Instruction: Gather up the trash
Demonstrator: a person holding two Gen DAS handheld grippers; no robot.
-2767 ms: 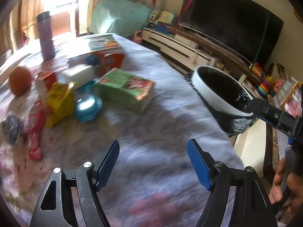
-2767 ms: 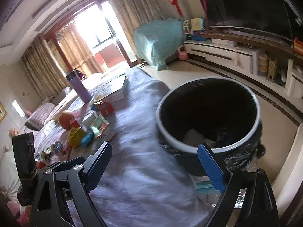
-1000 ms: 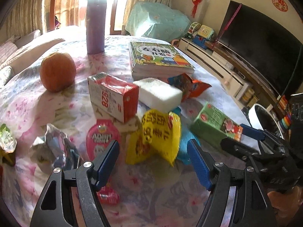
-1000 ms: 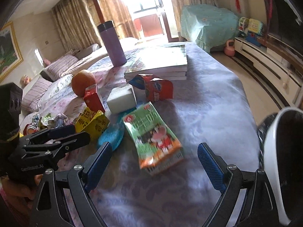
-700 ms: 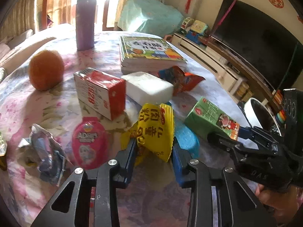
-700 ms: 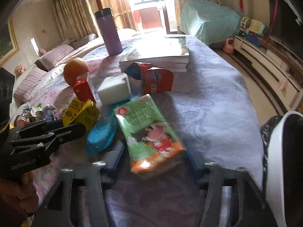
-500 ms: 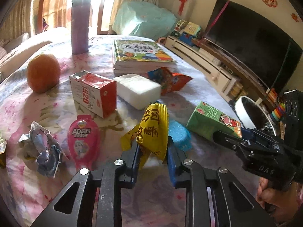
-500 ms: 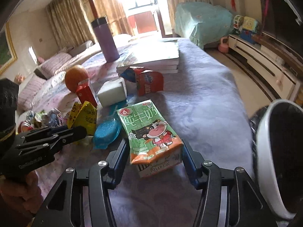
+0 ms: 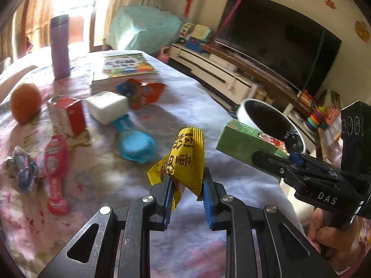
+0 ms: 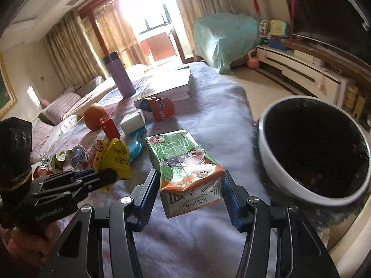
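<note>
Pinching a crumpled yellow wrapper (image 9: 185,159) between its blue pads, the left gripper (image 9: 186,194) sat at the bottom centre of the left wrist view, its jaws drawn close together on the foil, and the wrapper stood clear above the table (image 9: 208,106). The right gripper (image 10: 191,190) filled the bottom of the right wrist view; its jaws had just been closing and now pressed both sides of a green milk carton (image 10: 183,162), which hung tilted over the pale cloth. To the right of the carton in that view stood the white-rimmed trash bin (image 10: 266,139), its dark mouth open just beside the table edge. In the left wrist view the carton (image 9: 245,142) showed at centre right, in front of the bin (image 9: 245,108).

Other litter lay on the cloth at the left of that view: a blue lid (image 9: 135,147), a pink pouch (image 9: 55,159), a red carton (image 9: 67,115), a white block (image 9: 106,106) and a red snack bag (image 9: 141,92). An orange (image 9: 25,102) sat at far left, a purple flask (image 9: 60,46) at upper left, and a stack of books (image 9: 125,67) beside it.
</note>
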